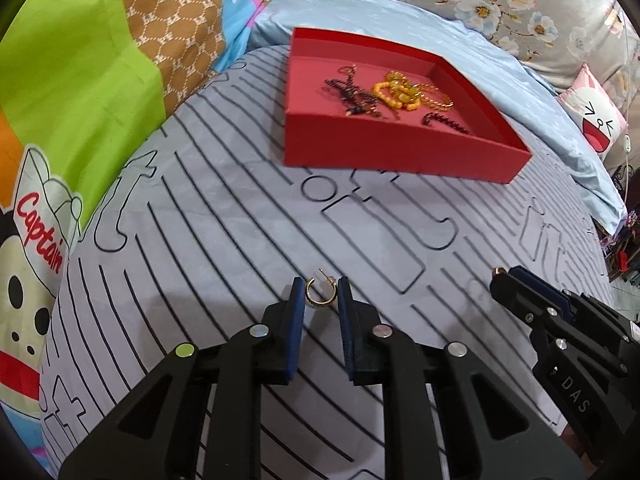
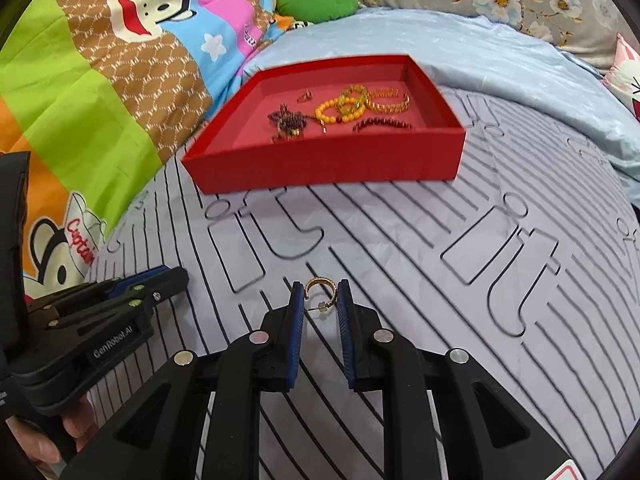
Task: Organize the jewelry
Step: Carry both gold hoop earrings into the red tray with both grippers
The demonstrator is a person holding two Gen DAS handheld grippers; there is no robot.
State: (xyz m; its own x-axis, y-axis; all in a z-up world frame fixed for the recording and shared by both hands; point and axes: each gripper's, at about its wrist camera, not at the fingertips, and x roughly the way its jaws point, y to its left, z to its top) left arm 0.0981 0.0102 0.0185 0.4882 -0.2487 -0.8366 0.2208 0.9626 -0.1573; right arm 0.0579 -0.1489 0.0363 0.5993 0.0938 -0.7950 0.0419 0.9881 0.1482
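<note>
The striped bed sheet (image 2: 400, 280) is filling the lower half of both views, giving a soft, flat place to sort on. The red box (image 2: 328, 168) is sitting in the upper middle of each frame with its open top up, so jewelry can drop in. Bead bracelets (image 2: 352, 110) are already lying inside it. The right gripper (image 2: 320, 292) is holding a small gold earring (image 2: 318, 288) at the lower middle, fingers pinched on its sides so it cannot fall. The left gripper (image 1: 319, 290) is pinching another earring (image 1: 320, 296) the same way. Both earrings are probably going to the box next.
</note>
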